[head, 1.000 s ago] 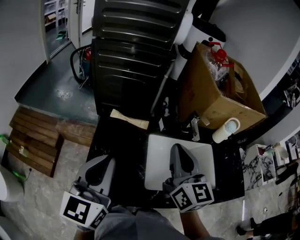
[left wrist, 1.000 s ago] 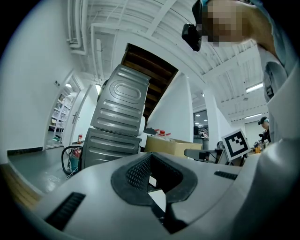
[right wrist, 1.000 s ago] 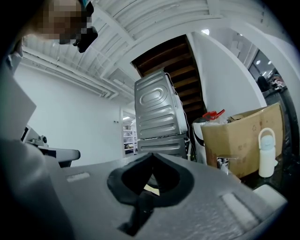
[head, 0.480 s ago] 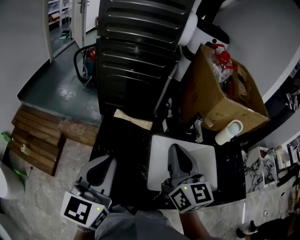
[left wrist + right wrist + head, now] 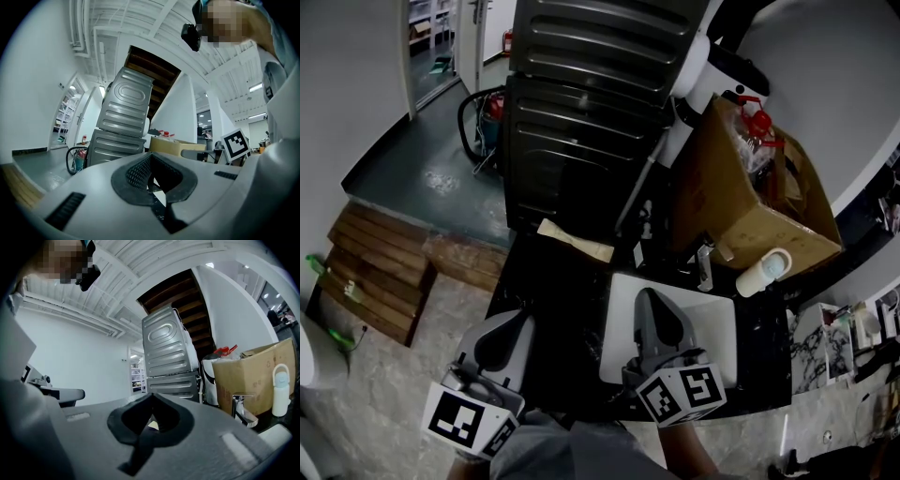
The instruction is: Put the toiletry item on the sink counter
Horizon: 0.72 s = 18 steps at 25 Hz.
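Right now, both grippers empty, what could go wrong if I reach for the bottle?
The right gripper is shut; unless it opens first, it may knock the upright bottle over. The faucet stands roughly between that gripper and the bottle, so a straight reach could clip it. The bottle stands close by the box, probably leaving little room for a jaw on that side.

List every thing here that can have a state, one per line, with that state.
left tool: shut, nothing between its jaws
right tool: shut, nothing between its jaws
white bottle: upright on the counter, untouched
cardboard box: open at the top, things inside
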Tool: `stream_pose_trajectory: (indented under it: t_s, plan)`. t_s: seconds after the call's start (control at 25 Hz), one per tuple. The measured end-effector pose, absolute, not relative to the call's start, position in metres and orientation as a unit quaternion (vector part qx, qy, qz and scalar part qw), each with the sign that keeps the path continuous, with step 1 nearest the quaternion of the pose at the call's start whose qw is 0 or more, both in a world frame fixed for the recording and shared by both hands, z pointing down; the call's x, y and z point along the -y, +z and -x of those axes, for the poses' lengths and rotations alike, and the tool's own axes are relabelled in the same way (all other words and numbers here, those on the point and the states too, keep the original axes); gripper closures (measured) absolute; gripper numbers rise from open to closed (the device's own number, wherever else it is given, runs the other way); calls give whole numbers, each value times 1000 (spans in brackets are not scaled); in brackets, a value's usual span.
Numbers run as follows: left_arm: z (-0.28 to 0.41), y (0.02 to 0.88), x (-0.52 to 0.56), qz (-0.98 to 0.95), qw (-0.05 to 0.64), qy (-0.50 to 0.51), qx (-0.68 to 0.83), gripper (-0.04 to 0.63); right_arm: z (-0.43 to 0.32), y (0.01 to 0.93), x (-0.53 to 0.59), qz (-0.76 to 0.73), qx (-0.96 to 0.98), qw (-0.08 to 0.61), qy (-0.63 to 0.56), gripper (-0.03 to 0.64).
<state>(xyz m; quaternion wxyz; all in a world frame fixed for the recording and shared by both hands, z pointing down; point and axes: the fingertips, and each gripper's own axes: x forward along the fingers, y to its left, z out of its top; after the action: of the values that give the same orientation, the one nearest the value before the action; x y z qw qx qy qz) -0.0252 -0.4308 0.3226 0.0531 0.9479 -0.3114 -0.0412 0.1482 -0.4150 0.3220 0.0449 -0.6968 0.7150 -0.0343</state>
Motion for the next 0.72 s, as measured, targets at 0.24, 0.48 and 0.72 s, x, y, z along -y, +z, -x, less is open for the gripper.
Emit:
stream_pose_trajectory:
  t_s: [0.24,0.48,0.72]
  plan:
    - [28,324,429,-946,54,-46,315,591,-144,324,414,690,-722,39,-36,618]
    - [27,325,426,-947,52,-47,314,591,-144,326,412,688,-724,33,-37,618]
    - [35,330,426,-943,58,-45,323,591,-134,329,413,680,-732,25,-37,618]
